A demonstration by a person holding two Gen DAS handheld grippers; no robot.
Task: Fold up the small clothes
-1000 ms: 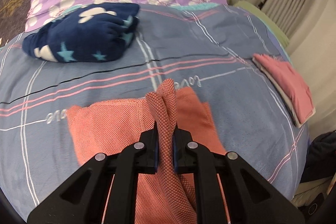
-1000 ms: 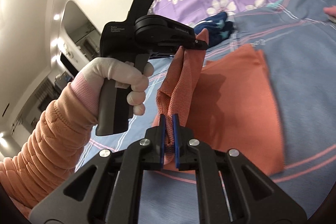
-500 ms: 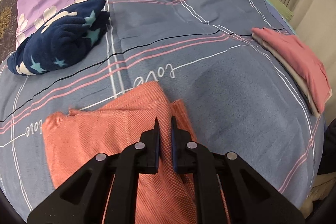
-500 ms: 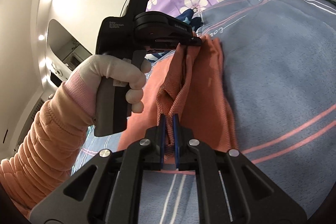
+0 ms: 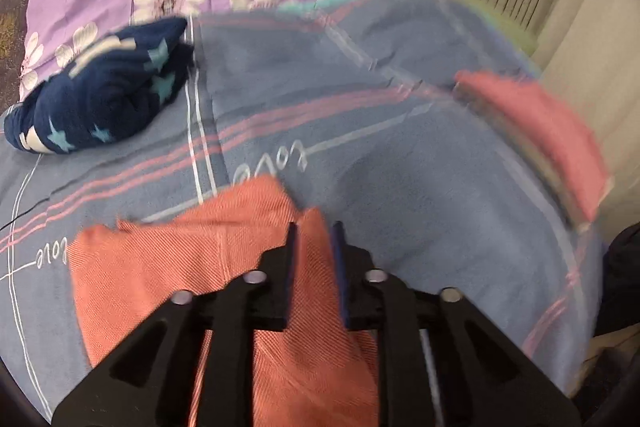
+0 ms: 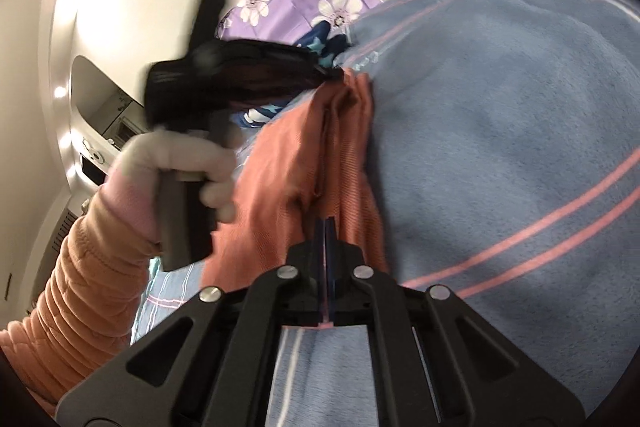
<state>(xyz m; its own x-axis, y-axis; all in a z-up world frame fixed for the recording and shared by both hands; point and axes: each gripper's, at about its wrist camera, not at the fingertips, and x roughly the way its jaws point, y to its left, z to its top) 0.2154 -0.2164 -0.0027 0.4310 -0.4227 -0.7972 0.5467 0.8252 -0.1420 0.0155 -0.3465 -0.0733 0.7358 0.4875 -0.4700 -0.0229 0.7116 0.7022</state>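
Left claw (image 5: pixel 313 245) jaws just opening, orange cloth (image 5: pixel 168 267) loose between; right claw (image 6: pixel 325 227) pinched on its edge. Fold laid; next release, pull clear toward 6 o'clock.

Left gripper (image 5: pixel 314 239) fingers have just been parting; right gripper (image 6: pixel 325 227) pinched closed

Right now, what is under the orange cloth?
The orange cloth lies folded on the blue striped bedspread, which shows all around it. Anything else beneath it is covered, so I cannot tell.
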